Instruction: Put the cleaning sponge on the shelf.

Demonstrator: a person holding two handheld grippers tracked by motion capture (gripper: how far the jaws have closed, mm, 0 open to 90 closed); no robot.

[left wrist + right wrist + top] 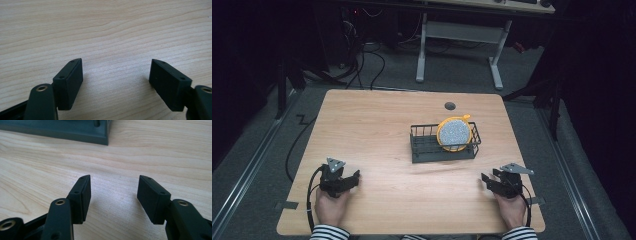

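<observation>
A dark wire rack [444,144] stands on the wooden table [377,120], right of centre. A round yellow-rimmed plate with a grey speckled face [454,133] leans upright in the rack's right half. My left gripper [353,179] rests near the table's front left, held by a hand, and it is open with bare wood between its fingers [71,80]. My right gripper [486,179] sits at the front right, also open over bare wood. From the right gripper view, the rack's base [62,130] lies ahead, well beyond the fingertips [83,192].
A round cable hole [450,106] sits near the table's far edge. Beyond the table stand a white-legged desk [459,37] and loose cables on the floor [362,60]. Striped sleeves [329,232] enter from the bottom edge.
</observation>
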